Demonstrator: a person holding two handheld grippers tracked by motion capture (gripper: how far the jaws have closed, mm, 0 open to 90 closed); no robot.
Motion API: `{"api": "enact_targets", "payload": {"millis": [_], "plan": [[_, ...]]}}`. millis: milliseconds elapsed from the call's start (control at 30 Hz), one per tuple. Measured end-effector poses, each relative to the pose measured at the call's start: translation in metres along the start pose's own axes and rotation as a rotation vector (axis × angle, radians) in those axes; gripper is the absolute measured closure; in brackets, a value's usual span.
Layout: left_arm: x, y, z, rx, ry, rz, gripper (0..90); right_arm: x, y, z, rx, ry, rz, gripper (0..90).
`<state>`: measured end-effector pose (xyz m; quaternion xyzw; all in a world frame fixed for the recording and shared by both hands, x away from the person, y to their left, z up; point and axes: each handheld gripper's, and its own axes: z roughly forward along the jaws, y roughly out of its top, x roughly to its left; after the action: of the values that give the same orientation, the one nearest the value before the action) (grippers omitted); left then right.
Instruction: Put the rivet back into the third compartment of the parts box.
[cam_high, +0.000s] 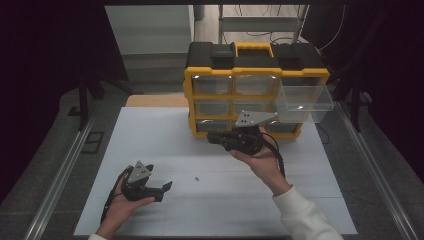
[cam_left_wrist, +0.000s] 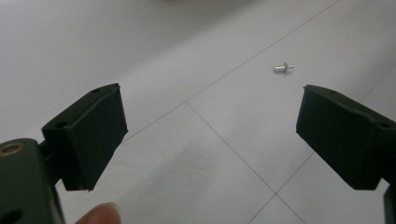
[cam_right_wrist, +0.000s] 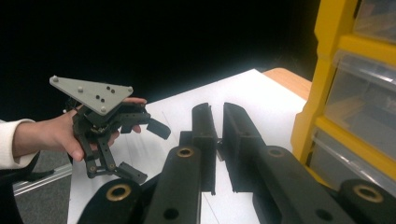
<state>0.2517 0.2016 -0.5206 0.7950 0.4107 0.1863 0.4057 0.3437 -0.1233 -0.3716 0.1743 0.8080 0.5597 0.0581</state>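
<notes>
High view sets the scene: a small metal screw (cam_high: 198, 177) lies alone on the white table (cam_high: 150, 135), between the two hands and well apart from the yellow-and-black drawer organiser (cam_high: 255, 90) at the far edge, one of whose clear drawers (cam_high: 304, 99) juts out at the upper right. The left gripper (cam_high: 162, 190) rests low near the table's front with its jaws spread wide and nothing between them; the screw sits just beyond it. The right gripper (cam_high: 212, 136) hovers in front of the organiser's bottom row, its jaws nearly pressed together with only a thin slit left, and they appear to pinch nothing. Judging by its look, the screw is hard, very light and slick, likely to roll or skitter if nudged, so the grip should probably close squarely across its shank with the pads low to the table. Left gripper view shows the screw (cam_left_wrist: 284, 67) close, lying on its side past the open pads, detail the overhead camera reduces to a speck. Right gripper view shows the narrow gap itself and the left gripper (cam_right_wrist: 144, 151) across the table.
</notes>
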Motion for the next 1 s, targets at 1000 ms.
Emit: {"api": "enact_targets", "payload": {"millis": [1000], "plan": [[0.0,0.0,0.0,0.004,0.0,0.005,9.1,0.002,0.02,-0.027,-0.095,-0.029,-0.013,83.7]]}}
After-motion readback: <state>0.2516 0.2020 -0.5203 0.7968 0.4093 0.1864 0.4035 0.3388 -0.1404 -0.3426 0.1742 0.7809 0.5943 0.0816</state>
